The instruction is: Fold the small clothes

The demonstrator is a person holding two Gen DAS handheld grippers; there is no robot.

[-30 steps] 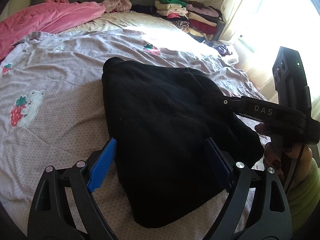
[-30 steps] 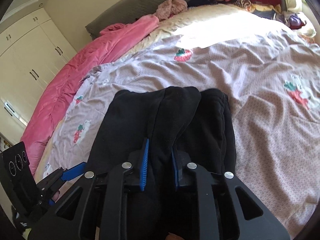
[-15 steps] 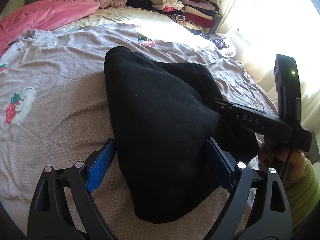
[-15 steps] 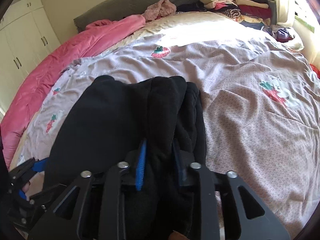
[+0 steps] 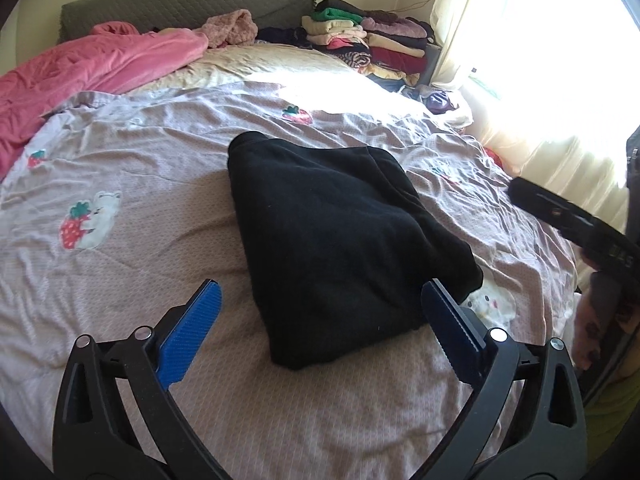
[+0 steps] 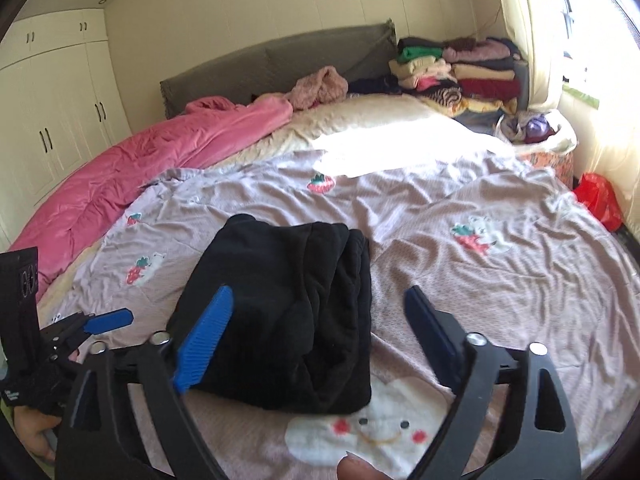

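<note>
A black garment, folded into a thick bundle, is seen lying on the lilac bedspread in the middle of the bed. In the right wrist view the layered folded edges of the bundle are turned toward the right side of the picture, and its near end lies just beside a white cartoon face printed on the bedspread.

The left gripper is held wide open above the bedspread. Its jaws have just been opening a little more. The near corner of the garment is seen between the two blue pads, but it is not pressed by them; the pads stand apart from the cloth.

The right gripper is also wide open. Its jaws have just been opening, and the garment is no longer pinched. The left blue pad is seen in front of the black cloth and the right one over the bare bedspread; whether the left pad touches the cloth cannot be told. A fingertip is visible at the bottom edge of this view.

Strawberry and bear prints are scattered over the bedspread. A pink quilt is bunched along the left side of the bed. A pile of folded clothes is stacked at the far corner near the curtain, and white wardrobe doors are seen at the left wall.
</note>
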